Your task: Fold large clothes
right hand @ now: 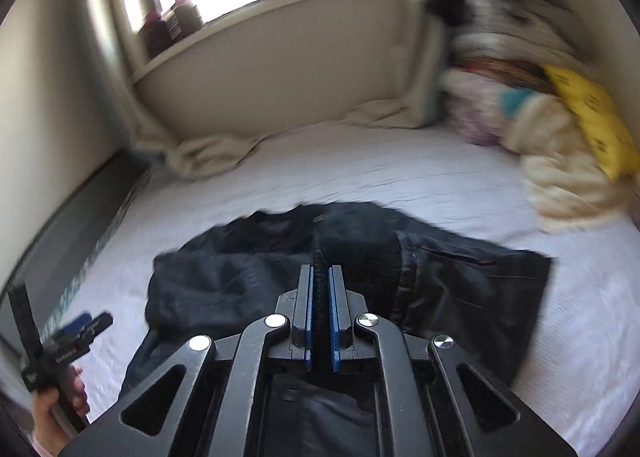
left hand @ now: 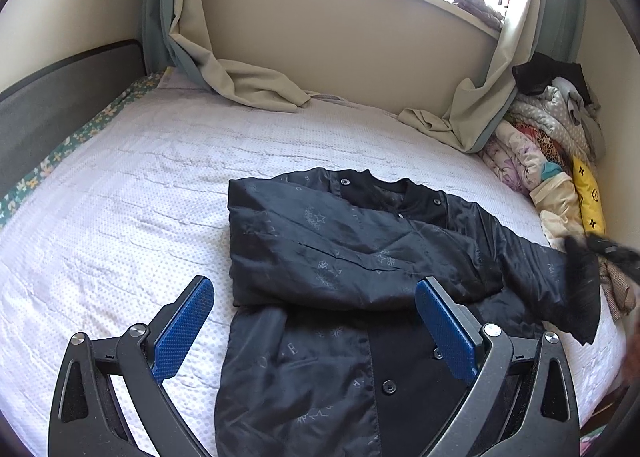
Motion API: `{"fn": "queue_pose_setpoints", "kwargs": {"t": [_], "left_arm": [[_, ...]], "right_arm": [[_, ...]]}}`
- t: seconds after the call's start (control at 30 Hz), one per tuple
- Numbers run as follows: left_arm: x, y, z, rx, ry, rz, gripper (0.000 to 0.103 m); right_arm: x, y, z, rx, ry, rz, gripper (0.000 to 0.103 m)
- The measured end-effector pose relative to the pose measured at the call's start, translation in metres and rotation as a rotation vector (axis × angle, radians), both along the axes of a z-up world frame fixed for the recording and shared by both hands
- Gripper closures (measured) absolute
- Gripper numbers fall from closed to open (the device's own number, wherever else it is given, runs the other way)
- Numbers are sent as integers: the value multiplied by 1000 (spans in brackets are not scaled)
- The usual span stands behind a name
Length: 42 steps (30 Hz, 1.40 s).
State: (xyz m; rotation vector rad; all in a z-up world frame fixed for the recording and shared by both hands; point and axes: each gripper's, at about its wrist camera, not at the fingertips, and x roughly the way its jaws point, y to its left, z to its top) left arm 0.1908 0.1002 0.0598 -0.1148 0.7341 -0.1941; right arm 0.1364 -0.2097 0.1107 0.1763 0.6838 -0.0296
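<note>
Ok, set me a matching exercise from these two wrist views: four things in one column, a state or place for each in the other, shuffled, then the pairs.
Things:
1. left gripper
2. right gripper
3. black jacket
4. yellow cushion

States or places:
A. in the pile of bedding by the wall
B. jaws clamped on a knit cuff
C. jaws wide apart, nothing between them
D. spread on the white bedspread, one sleeve folded across the chest

Pairs: 1-C, 2-B, 3-D, 4-A
</note>
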Motion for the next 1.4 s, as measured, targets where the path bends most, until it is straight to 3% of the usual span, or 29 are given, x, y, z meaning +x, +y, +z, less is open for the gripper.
{"fn": "queue_pose_setpoints", "kwargs": {"t": [0.13,0.27,0.37,0.5,0.57,0.67,0.77,0.83,0.9,0.93,1.07,1.23,1.3,1.33,1.37,1.4], "left_arm": [[7,11,-2,-18,16,31,1],[10,15,-5,-32,35,35,1],[11,12,-5,-24,36,25,1],[13,3,-9,-14,45,6,1],[13,-3,-13,-9,50,-2,1],[13,-15,-18,19,53,-21,1],[12,-25,-26,64,60,-41,1],[13,-28,-31,78,77,-45,2],[15,-27,-35,69,92,-45,2],[16,-26,-36,62,97,-44,2],[17,-25,-35,53,95,-41,2],[13,-18,-30,41,94,-30,2],[12,-14,-26,31,89,-21,2],[11,-12,-24,23,86,-16,2],[11,-9,-22,13,84,-12,2],[10,-7,-20,2,81,-9,2]], "right_arm": [[48,78,-45,-62,110,151,103],[70,104,-83,-42,198,214,103],[73,87,-91,101,237,234,101],[59,41,-67,141,194,179,73],[47,17,-58,116,170,124,69],[24,0,-59,-1,158,93,67],[13,1,-84,-51,237,111,66],[11,5,-103,-54,298,127,61],[9,9,-123,-90,340,138,48],[10,11,-130,-111,357,142,48],[9,15,-159,-218,410,149,48],[17,9,-175,-267,419,146,50],[21,4,-174,-297,423,107,81],[22,-1,-172,-264,422,93,84],[24,-5,-168,-238,420,75,96],[25,-9,-163,-222,416,52,98]]}}
